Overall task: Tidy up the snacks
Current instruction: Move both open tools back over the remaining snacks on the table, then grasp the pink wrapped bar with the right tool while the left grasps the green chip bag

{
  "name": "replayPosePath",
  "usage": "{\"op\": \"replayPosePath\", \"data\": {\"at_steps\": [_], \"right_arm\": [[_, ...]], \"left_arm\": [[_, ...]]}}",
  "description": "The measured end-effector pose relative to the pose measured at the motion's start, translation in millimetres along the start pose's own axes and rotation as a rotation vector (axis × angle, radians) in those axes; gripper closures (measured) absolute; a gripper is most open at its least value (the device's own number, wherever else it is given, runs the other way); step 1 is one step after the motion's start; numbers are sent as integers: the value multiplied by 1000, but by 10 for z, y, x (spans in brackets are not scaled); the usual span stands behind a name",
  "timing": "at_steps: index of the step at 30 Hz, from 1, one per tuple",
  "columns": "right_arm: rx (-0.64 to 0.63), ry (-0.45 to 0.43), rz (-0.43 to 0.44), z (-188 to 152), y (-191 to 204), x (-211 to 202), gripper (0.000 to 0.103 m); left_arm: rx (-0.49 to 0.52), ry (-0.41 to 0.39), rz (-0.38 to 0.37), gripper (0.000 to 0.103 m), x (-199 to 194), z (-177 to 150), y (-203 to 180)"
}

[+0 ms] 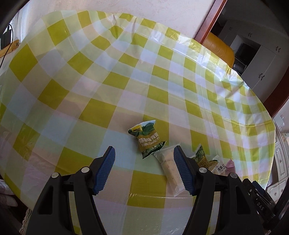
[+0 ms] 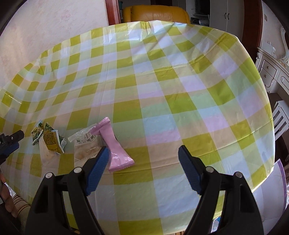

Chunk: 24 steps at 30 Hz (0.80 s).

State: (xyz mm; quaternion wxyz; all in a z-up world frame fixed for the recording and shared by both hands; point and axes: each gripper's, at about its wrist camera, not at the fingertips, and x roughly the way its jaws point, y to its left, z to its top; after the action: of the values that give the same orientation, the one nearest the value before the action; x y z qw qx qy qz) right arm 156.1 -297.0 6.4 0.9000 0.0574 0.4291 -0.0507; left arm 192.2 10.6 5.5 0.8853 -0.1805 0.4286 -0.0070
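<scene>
Several snack packets lie in a row near the table's front edge. In the left wrist view a green pea packet (image 1: pixel 148 140) lies just ahead of my open, empty left gripper (image 1: pixel 144 153). A clear packet with a pale bar (image 1: pixel 168 168) lies by its right finger, and a second green packet (image 1: pixel 201 157) and a white packet (image 1: pixel 219 166) lie further right. In the right wrist view a pink packet (image 2: pixel 115 148) lies beside the left finger of my open, empty right gripper (image 2: pixel 143 153). Left of it are a clear packet (image 2: pixel 87 146) and a green packet (image 2: pixel 52 141).
The round table (image 1: pixel 108 81) has a yellow-and-white checked plastic cloth. A yellow leather chair (image 2: pixel 155 12) stands behind the far edge. A white cabinet (image 2: pixel 271 72) stands to the right. The left gripper's tip (image 2: pixel 12 140) shows at the left edge of the right wrist view.
</scene>
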Motion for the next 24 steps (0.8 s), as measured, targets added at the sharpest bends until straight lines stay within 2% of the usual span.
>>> {"op": "replayPosePath", "data": {"at_steps": [7, 16, 17, 18, 19, 21, 22, 24], "right_arm": [[-23, 23, 24, 78, 137, 172, 24], [-46, 78, -2, 121, 211, 415, 25], [-49, 87, -9, 125, 214, 445, 27], [-51, 103, -11, 121, 218, 485, 37], [-49, 124, -6, 112, 217, 531, 41], [-51, 123, -10, 105, 225, 548, 43], [-53, 122, -10, 105, 231, 549, 45], [-61, 118, -28, 99, 239, 544, 55]], "left_arm": [[-50, 48, 41, 39, 390, 133, 36], [51, 80, 81, 42, 590, 150, -153], [71, 84, 85, 45, 600, 144, -183], [93, 86, 101, 50, 611, 136, -215], [109, 87, 105, 53, 617, 128, -237], [117, 88, 97, 61, 616, 127, -240], [118, 88, 96, 62, 614, 127, -236], [122, 84, 94, 64, 610, 119, -228]]}}
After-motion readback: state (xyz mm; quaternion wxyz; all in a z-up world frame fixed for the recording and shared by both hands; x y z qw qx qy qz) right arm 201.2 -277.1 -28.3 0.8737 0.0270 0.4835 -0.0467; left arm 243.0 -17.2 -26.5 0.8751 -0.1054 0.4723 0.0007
